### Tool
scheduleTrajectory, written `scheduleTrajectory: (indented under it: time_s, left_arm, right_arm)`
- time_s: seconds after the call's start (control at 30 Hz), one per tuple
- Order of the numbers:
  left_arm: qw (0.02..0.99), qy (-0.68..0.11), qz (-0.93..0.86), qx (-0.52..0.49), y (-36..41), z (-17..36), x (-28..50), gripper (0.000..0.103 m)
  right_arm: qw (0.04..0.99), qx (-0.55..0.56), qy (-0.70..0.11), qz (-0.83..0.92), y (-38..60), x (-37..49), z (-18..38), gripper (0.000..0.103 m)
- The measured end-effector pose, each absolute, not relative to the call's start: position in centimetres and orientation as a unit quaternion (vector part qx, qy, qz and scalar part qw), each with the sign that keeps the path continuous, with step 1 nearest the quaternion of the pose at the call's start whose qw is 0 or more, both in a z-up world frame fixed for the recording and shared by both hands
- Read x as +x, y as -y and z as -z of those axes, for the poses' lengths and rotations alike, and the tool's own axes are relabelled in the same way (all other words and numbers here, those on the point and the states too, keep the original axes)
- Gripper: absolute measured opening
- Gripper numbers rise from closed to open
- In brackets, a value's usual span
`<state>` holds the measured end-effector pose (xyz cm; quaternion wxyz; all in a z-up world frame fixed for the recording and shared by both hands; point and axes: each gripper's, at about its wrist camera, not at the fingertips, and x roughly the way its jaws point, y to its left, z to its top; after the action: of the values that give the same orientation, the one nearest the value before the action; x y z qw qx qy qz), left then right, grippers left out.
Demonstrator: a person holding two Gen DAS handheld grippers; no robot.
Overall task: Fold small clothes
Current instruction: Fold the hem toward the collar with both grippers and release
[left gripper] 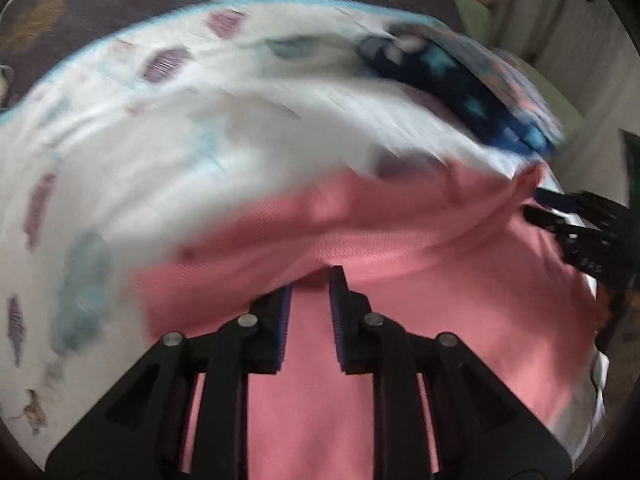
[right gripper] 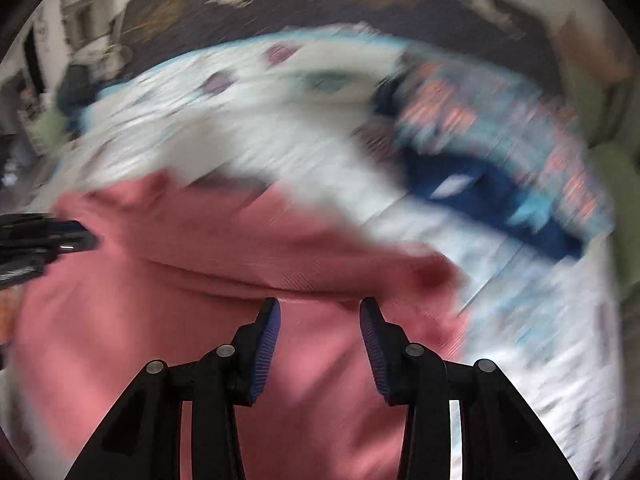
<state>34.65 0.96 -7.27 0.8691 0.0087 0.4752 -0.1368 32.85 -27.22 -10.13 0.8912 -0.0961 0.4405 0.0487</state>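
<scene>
Nearest, a pink garment [left gripper: 320, 380] is lying rumpled beneath both tools, a thick fold running across it just beyond the fingertips; the left hand-held gripper [left gripper: 310, 284] is standing narrowly parted above the cloth with nothing between its pads, and the right hand-held gripper [right gripper: 320, 308] is gaping wider, also empty. Farther off, the garment is resting on a white patterned bedsheet [left gripper: 160, 140]; beyond it a blurred blue patterned cloth [right gripper: 500, 200] is lying on the same sheet.
</scene>
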Motion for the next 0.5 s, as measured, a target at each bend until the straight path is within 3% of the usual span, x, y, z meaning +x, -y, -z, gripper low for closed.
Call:
scheduleTrajectory:
  time_s: [0.1, 0.17, 0.2, 0.5]
  left_arm:
    - [0.891, -0.439, 0.103, -0.045, -3.0, 5.6, 34.4, 0.023]
    - [0.902, -0.41, 0.118, -0.06, -4.0, 4.8, 32.6, 0.042]
    - [0.905, -0.404, 0.116, -0.057, -4.3, 4.7, 31.9, 0.046]
    - [0.885, -0.452, 0.094, -0.066, -8.9, 7.6, 22.4, 0.052]
  right_arm:
    - [0.9, -0.066, -0.43, -0.008, 28.9, 34.4, 9.5, 0.043]
    - [0.897, -0.009, -0.44, -0.042, 30.3, 33.6, 9.5, 0.043]
    - [0.897, 0.005, -0.44, -0.052, 30.9, 32.9, 9.4, 0.043]
    - [0.896, 0.065, -0.434, -0.07, 35.3, 23.7, 8.8, 0.044]
